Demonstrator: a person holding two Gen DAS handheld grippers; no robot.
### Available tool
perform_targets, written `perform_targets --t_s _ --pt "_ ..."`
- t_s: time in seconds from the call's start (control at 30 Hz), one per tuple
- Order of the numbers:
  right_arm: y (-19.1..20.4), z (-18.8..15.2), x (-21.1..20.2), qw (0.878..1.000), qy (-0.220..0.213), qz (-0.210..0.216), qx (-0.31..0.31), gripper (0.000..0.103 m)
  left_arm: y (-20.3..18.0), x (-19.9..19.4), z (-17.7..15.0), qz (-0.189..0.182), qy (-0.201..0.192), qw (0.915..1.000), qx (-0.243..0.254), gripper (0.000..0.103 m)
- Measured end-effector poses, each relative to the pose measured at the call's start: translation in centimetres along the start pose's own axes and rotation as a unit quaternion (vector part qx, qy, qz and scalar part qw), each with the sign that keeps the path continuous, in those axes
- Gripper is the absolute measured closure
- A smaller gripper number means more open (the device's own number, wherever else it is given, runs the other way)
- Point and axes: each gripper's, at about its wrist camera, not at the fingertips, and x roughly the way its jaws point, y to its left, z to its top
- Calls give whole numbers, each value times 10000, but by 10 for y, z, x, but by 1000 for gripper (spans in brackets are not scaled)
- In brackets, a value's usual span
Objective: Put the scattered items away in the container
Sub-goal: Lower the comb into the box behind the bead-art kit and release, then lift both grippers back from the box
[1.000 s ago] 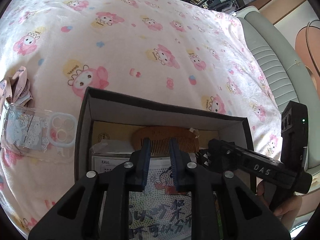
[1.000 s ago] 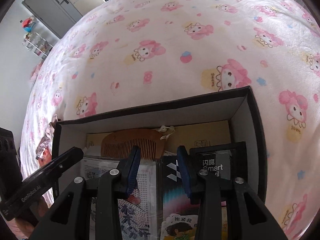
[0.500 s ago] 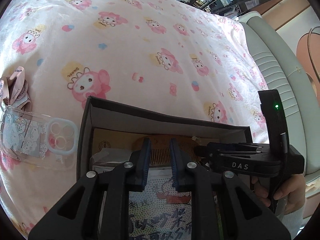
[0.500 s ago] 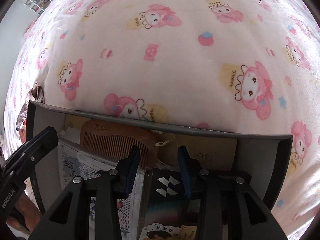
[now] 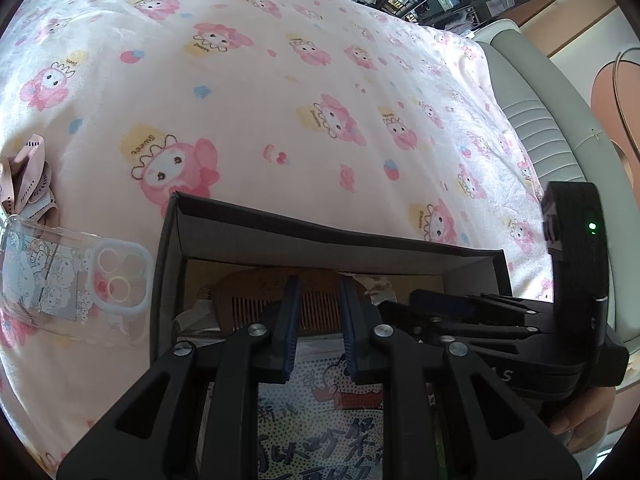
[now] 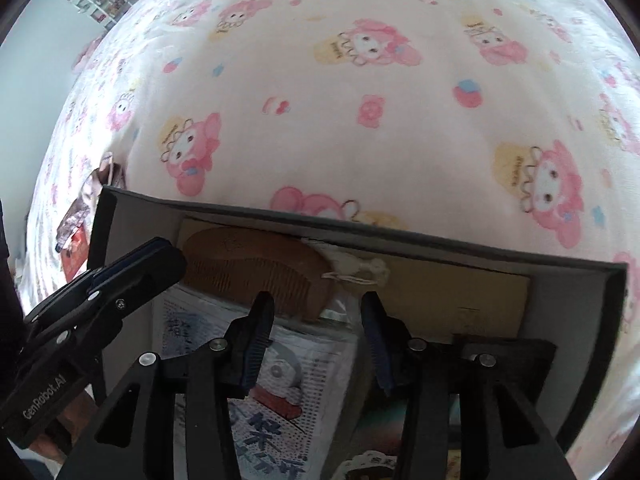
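**Two items left outside the box, both on the left side**

Both grippers hover over the open box, pointing steeply down into it. Comb, comic-print packets and a dark carton already lie inside.

Right gripper: jaws opening, nothing between them, so released.
Left gripper: jaws part open, nothing pinched.

Phone case lies flat on the bedspread just beside the box's left wall, long axis running left-right, camera cutout towards the box. Pink strap lies beyond it, further left.

Left hand is clearly nearer. Likely next move: swing left over the wall and take the case across its short side.
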Motion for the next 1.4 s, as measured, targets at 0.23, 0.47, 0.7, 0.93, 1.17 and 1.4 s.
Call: perform_targets --t_s 0.23,0.47,0.7,0.93,1.17,1.4 --pt "-25 -56 -68 9860 -1371 -97 949 62 -26 26 -8 56 468 9977 487 85" --pt "-28 -96 -80 9774 -1695 -21 1259 62 -25 47 -17 485 759 9956 249 84" --pt "-19 -105 -87 9749 -1893 -245 1144 62 -26 1 -26 615 176 9977 239 83" --pt "-6 -126 -116 9654 -2240 -515 1229 36 -67 -73 -53 1138 -926 9873 601 27" --pt "18 -164 -165 9438 -2893 -1235 1014 26 -104 -149 -82 1429 -1756 9682 1066 1" --pt "25 -209 -207 9280 -3416 -1037 1062 26 -115 -209 -125 1453 -2154 9576 1241 1"
